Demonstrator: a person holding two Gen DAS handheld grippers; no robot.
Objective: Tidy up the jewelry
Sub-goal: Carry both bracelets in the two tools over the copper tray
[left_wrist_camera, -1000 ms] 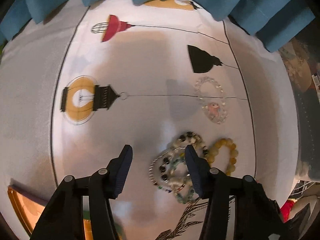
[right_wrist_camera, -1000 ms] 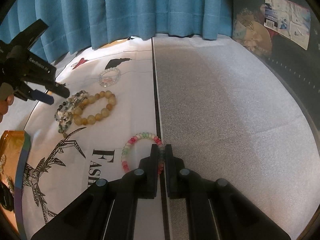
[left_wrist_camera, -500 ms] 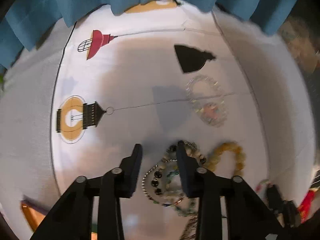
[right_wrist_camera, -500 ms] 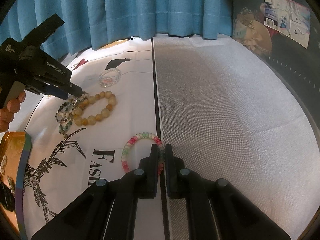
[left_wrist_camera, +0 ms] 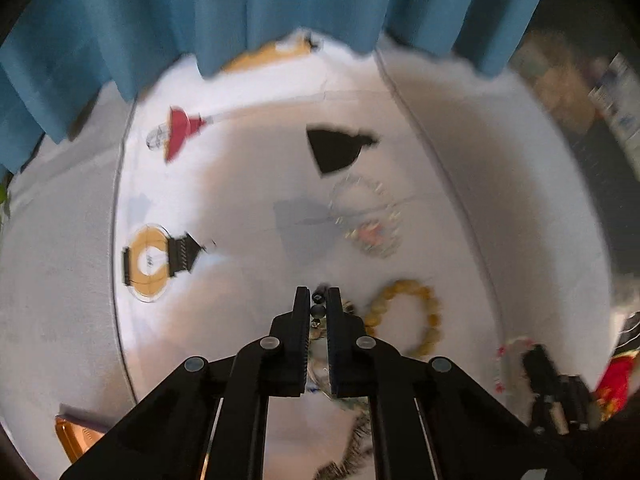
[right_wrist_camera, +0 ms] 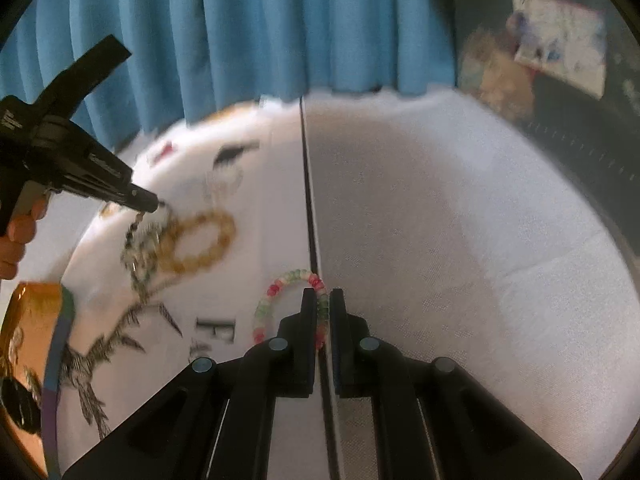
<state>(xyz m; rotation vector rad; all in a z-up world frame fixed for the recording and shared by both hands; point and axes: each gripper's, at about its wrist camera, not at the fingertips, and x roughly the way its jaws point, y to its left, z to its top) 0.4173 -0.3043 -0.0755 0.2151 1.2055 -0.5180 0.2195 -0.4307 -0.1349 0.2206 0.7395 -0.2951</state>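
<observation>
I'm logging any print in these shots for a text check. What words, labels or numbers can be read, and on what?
"FA": large black letters printed on the white tablecloth, cut off by the right gripper.
White lettering on the black left gripper body: too blurred to read.
Printed white packet at the upper right: too blurred to read.
Nothing else is legible.

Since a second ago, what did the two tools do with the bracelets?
The left tool closed on the dark beaded bracelet and began lifting it from the cloth. The right tool stayed shut on the pink-and-green bracelet. The yellow bracelet stayed put.
</observation>
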